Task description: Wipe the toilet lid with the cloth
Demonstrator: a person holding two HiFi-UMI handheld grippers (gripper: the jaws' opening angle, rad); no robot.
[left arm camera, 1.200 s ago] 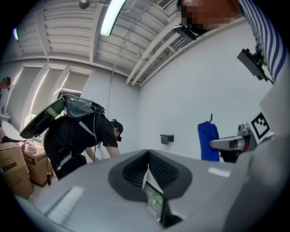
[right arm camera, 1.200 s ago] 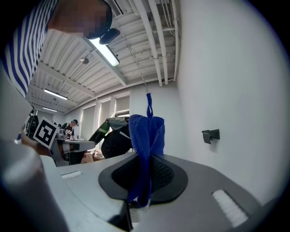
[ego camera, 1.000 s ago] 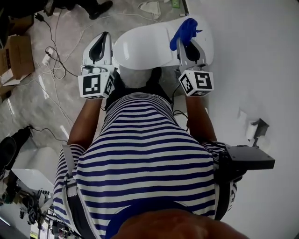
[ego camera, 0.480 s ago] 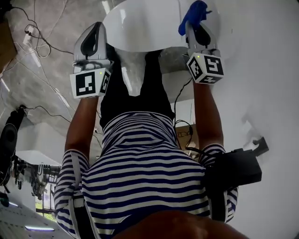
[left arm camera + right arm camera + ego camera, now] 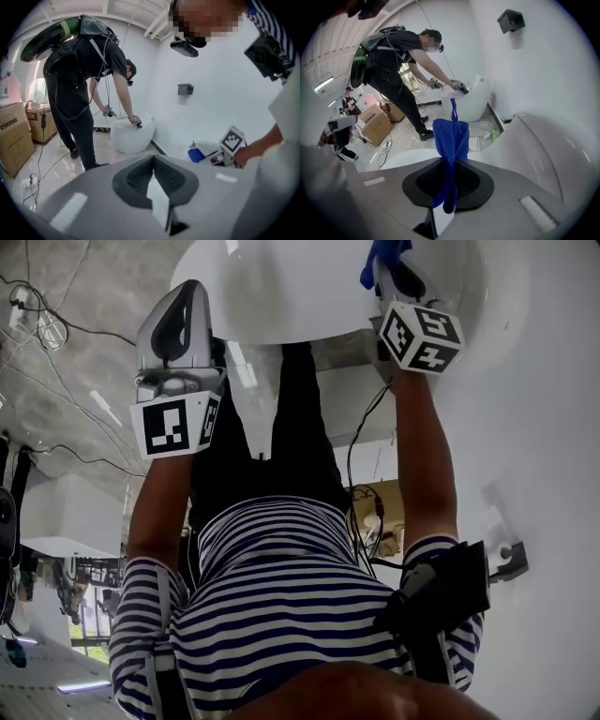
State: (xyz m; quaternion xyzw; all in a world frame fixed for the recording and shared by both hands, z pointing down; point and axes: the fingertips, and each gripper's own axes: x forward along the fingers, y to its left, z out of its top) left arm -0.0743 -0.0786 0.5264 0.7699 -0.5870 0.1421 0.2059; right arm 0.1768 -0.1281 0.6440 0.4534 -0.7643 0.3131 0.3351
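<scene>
— While that person leans over the toilet, what have the right gripper (image 5: 449, 165) fingers got?

— They're pinched tight on the cloth (image 5: 451, 136). It's blue and bunched, and it sticks out past the tips with a thin loop at its far end.

— And the left gripper (image 5: 153, 161)?

— Its fingers are pressed together with nothing between them.

— Where's the cloth, set against the lid (image 5: 281, 292)?

— Seen from the head view, it's over the lid's far right part, right at the top edge of the frame. I can't tell whether it touches the white surface. The left gripper is held beside the lid's left edge, well apart from the right one.

— What's behind the grippers?

— Bare forearms run back to a striped shirt (image 5: 300, 606). The floor (image 5: 66, 381) to the left is grey, with cables lying across it.

— Anyone else about?

— Further off, a second person (image 5: 393, 61) in black bends over another toilet (image 5: 476, 101) by the wall. A box (image 5: 375, 125) sits on the floor near their feet.
</scene>
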